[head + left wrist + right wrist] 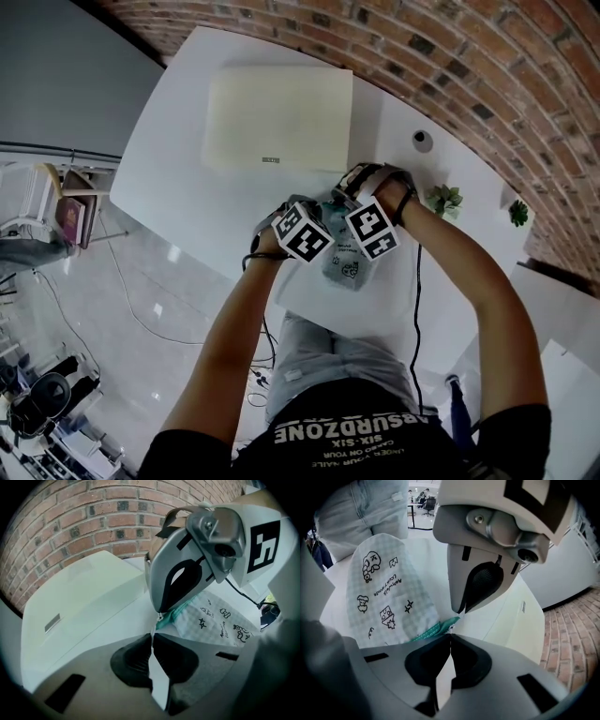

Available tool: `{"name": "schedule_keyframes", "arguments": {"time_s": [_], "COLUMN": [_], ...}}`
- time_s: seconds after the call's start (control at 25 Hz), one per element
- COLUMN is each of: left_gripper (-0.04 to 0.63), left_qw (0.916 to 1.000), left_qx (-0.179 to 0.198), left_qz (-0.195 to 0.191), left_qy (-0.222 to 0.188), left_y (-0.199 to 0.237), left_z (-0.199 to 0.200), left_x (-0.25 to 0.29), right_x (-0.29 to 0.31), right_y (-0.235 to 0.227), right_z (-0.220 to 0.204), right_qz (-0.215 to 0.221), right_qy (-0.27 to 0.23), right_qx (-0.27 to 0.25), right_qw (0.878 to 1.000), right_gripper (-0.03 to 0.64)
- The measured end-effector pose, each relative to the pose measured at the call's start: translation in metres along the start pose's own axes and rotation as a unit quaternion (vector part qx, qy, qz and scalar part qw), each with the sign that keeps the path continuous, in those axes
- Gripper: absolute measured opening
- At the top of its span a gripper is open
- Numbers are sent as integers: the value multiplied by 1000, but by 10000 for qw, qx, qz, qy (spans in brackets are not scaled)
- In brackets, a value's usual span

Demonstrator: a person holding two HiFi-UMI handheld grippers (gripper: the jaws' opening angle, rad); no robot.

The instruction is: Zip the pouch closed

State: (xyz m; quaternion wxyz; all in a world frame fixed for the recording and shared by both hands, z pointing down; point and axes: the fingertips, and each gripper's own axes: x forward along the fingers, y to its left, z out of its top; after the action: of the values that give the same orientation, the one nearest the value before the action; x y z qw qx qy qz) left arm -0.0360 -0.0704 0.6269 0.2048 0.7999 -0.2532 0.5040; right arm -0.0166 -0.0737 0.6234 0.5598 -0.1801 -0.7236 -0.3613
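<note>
A pale checked pouch [346, 266] with black doodles and a teal zipper lies on the white table [187, 197], just in front of the person. Both grippers meet over its far end, pointing steeply down, and their marker cubes hide that end in the head view. In the left gripper view the left gripper [152, 637] is shut on a thin white zipper pull [154, 626] that runs up to the slider [161, 617]. The right gripper [450, 634] is shut on the pouch's teal zipper edge [433, 630]. The pouch body [384, 592] spreads out to that view's left.
A flat cream box [278, 117] lies on the table beyond the grippers, close to them. Farther right are a round cable port [423, 141] and two small plants [443, 199]. A brick wall [450, 47] runs behind. A black cable [418, 309] hangs off the near edge.
</note>
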Motion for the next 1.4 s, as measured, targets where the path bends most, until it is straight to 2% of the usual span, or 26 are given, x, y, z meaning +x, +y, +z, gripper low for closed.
{"name": "schedule_keyframes", "arguments": {"time_s": [0.2, 0.44, 0.92, 1.4], "left_gripper": [20, 20, 20, 20], "left_qw": [10000, 10000, 9999, 9998], "left_qx": [-51, -82, -82, -130], "left_qz": [-19, -13, -37, -42], "left_qy": [17, 9, 51, 113], "left_y": [0, 0, 0, 0], "left_z": [0, 0, 0, 0], "left_x": [0, 0, 1, 1], "right_x": [-1, -4, -8, -12], "right_y": [1, 3, 8, 11], "right_z": [0, -2, -6, -6], "right_qz": [3, -23, 35, 2], "right_qy": [-62, 65, -13, -22], "right_qx": [268, 48, 449, 525], "right_qw": [9996, 10000, 9990, 9986], "right_gripper": [0, 0, 0, 0]}}
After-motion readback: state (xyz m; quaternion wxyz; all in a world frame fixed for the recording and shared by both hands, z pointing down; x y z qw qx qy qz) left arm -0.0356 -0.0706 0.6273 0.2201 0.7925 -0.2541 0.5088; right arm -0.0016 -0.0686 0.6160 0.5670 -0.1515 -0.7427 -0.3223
